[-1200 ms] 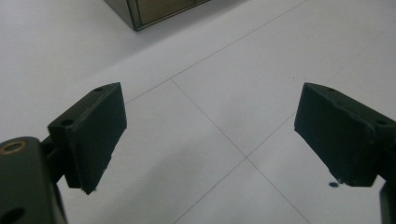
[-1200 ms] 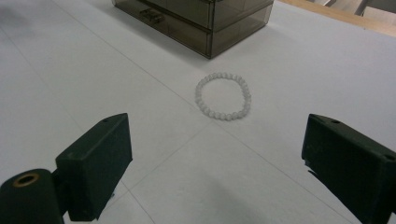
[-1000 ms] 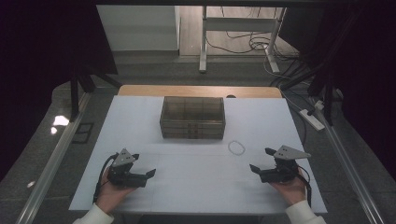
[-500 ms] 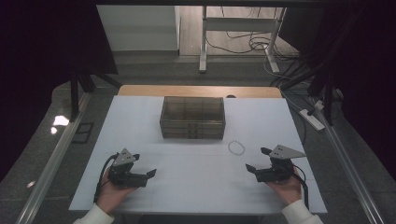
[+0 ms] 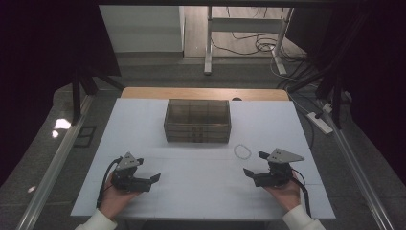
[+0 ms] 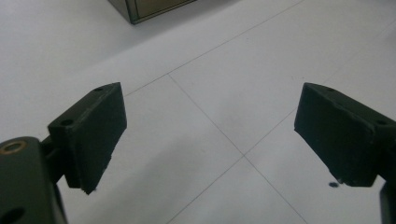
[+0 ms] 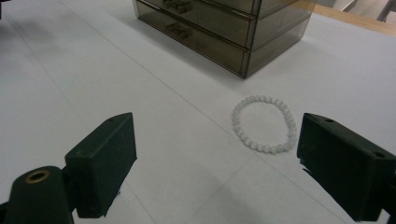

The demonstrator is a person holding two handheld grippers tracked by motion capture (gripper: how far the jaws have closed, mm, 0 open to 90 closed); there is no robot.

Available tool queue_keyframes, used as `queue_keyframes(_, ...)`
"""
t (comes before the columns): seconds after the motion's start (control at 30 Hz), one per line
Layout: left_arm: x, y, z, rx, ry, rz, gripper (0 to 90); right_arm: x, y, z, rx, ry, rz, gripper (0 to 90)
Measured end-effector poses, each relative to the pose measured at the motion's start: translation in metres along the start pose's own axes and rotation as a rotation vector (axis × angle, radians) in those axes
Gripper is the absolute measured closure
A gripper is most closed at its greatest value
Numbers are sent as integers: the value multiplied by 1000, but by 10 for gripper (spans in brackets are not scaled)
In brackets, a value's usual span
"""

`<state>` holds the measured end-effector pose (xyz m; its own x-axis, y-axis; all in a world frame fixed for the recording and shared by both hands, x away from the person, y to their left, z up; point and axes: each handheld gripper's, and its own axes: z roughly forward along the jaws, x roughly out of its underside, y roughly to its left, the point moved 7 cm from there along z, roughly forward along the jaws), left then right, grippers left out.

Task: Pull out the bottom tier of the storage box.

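White surface (image 5: pixel 201 191) carries one smoky drawer box (image 5: pixel 197 120) at far centre and one bead bracelet (image 5: pixel 242 151) near its right corner. We hold two grippers: left gripper (image 5: pixel 149 180) and right gripper (image 5: pixel 253 164), fingers released, grasping nothing, bracelet just ahead of the right.

Bare table (image 5: pixel 201 187) between both hand-held grippers; drawer box (image 5: pixel 197 120) blocks the far middle
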<state>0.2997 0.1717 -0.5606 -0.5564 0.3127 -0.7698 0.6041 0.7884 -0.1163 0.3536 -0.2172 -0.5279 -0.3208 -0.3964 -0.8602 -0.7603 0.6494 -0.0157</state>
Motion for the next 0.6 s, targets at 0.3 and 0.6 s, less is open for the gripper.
queue_keyframes(0.3,0,0,0,2,1,1,100,-5,12,11,-20,2,-9,124)
queue_keyframes(0.6,0,-1,1,5,3,4,100,-13,24,23,-39,-17,-16,130)
